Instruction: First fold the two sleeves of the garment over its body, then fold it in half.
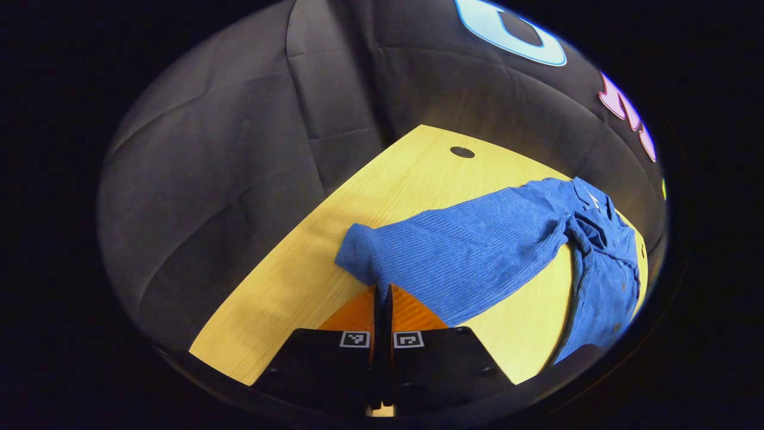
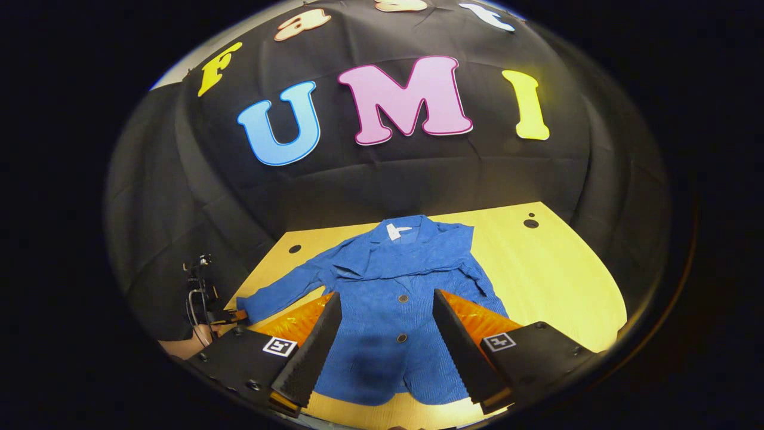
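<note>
A blue corduroy jacket (image 2: 388, 316) lies face up on the wooden table (image 2: 555, 280), collar toward the wall. One sleeve lies folded across its chest (image 2: 430, 251). The other sleeve (image 1: 465, 251) stretches flat out to the side. In the left gripper view my left gripper (image 1: 382, 291) is shut on the edge of that sleeve's cuff (image 1: 358, 254), low on the table. The right gripper view shows the left gripper (image 2: 230, 315) at the cuff, with a hand behind it. My right gripper (image 2: 386, 294) hangs open above the jacket's lower body, with nothing between its fingers.
The table (image 1: 298, 280) has a round dark hole (image 1: 462, 152) near its back edge and further holes (image 2: 530, 223) at the far corners. Its edge runs close to the left of the cuff. Black cloth walls surround the table.
</note>
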{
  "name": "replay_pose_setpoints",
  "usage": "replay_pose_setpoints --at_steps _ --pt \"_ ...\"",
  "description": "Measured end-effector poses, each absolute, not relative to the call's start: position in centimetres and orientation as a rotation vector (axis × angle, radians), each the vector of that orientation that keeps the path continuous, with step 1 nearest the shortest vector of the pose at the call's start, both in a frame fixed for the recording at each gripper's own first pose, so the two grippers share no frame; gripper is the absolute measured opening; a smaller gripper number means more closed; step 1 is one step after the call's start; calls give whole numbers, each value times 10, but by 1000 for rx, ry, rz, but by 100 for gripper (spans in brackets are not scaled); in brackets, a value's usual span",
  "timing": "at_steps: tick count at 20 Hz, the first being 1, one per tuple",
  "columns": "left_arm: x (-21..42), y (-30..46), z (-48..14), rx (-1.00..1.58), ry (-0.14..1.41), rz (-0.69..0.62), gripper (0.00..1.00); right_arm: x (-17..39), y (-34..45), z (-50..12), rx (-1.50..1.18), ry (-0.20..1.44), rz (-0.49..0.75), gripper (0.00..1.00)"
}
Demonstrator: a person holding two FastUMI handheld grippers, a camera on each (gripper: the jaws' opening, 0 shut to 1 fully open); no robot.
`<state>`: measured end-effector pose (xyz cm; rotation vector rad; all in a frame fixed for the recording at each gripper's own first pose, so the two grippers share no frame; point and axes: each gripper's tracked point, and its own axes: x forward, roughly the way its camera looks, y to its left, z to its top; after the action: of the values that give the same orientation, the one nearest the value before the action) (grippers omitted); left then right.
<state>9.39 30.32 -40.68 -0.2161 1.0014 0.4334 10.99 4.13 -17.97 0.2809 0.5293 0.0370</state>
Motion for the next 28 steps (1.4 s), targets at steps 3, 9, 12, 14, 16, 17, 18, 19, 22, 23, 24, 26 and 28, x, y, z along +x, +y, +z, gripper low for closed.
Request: replay_pose_setpoints --at_steps 3,9,12,14,16,17,18,19,22,23,24,26,28 --pt "121 291 -373 -217 931 419 0 116 26 -189 276 536 19 97" --pt "206 194 -320 -150 844 211 0 110 -24 -218 255 594 -69 97" --pt "239 108 -297 -114 806 70 0 108 -50 -227 281 597 -120 97" --pt "264 40 -291 -78 790 -36 0 105 -74 -235 279 605 -156 97" --pt "289 -31 -293 -57 778 -141 0 100 -98 -240 274 608 -201 97" --pt "301 -67 -295 -54 774 -188 0 99 -111 -243 281 608 -225 97" --pt "308 -99 -297 -50 774 -231 0 97 -122 -245 288 609 -244 97" --pt "315 -130 -300 -44 773 -268 0 94 -133 -247 297 609 -265 98" --pt "327 -206 -308 -35 767 -367 0 85 -165 -257 310 623 -319 97" --pt "332 -228 -314 -30 766 -389 0 83 -174 -261 313 630 -333 98" --pt "337 -248 -323 -28 770 -405 0 80 -181 -264 316 634 -348 98" --pt "340 -287 -349 -44 798 -443 0 77 -190 -271 282 647 -350 97" --pt "330 -319 -369 -87 855 -509 22 76 -192 -276 232 661 -338 97"
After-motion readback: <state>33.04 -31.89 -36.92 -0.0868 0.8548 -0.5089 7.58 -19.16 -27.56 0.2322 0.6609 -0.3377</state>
